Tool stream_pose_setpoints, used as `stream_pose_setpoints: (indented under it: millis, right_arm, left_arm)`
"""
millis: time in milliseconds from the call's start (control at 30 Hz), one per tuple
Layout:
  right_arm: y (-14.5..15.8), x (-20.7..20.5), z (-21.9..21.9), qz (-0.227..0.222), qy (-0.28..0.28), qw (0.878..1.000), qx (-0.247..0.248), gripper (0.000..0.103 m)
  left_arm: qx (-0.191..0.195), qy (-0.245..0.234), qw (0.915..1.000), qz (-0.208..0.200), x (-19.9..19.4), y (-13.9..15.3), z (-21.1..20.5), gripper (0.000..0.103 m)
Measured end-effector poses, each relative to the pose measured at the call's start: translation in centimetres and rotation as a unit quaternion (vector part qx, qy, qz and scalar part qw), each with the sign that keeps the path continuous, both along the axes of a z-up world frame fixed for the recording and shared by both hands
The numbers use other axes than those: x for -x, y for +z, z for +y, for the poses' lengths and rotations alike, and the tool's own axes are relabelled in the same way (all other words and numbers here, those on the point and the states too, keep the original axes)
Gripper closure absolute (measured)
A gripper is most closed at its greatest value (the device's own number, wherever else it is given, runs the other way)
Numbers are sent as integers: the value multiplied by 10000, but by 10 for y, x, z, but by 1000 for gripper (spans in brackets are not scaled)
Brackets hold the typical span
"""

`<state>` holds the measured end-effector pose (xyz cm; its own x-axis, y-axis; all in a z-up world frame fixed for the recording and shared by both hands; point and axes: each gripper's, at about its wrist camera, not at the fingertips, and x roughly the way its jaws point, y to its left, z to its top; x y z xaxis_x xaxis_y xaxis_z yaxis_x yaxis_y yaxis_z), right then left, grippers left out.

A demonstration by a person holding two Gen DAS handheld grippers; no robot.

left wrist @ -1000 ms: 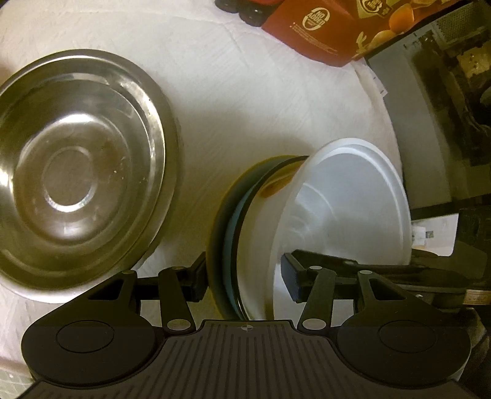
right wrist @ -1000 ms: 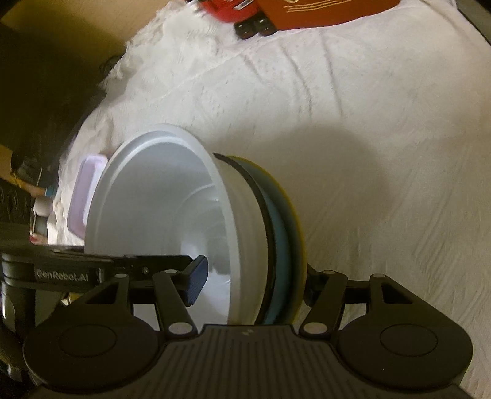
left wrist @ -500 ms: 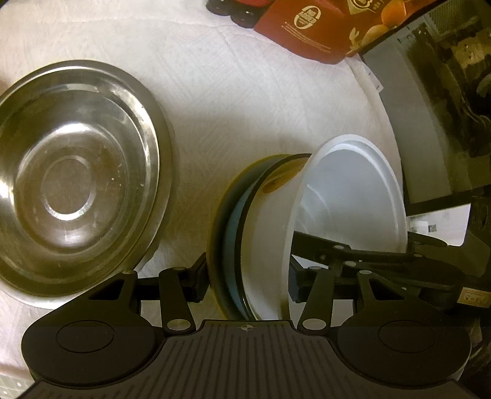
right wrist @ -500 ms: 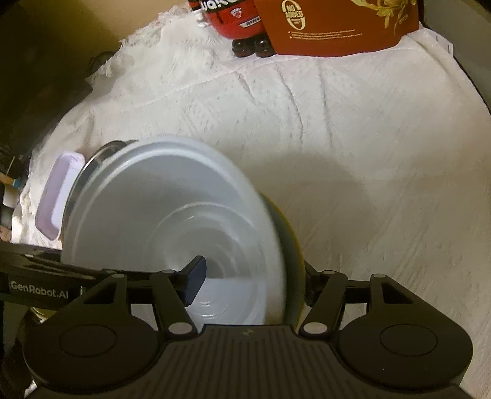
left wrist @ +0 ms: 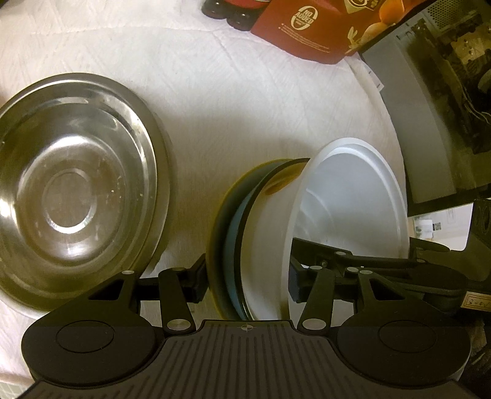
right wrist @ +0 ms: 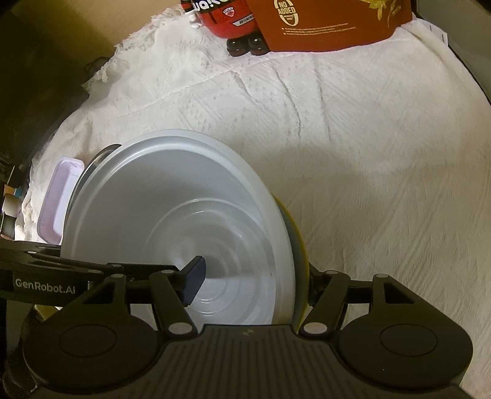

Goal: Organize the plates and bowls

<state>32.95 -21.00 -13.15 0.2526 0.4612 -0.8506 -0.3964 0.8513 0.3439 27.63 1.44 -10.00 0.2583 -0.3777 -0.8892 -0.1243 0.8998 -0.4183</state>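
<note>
A: Two grippers pinch one stack held on edge: the left gripper has one finger behind the yellow plate and one inside the white plastic bowl.

B: And the right gripper?

A: Clamped likewise; its outer finger is mostly hidden behind the yellow rim. A blue plate sits between, only its edge visible.

B: Farther off?

A: At nine o'clock, a steel bowl on the white cloth; at twelve, a red carton, cut off.
</note>
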Motion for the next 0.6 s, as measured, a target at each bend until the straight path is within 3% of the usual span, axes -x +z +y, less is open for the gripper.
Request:
stream_pose_setpoints:
  millis: [267,600]
  right_arm:
    - [-2,-4,-6,212,-92,9996,-138,38]
    - [1,1,-1,119,41,9999,-47,39]
  left_arm:
    - [-87,-15,10000,2,-4,2,-3,49]
    - [-64,60,10000,30,3,2,-1,49]
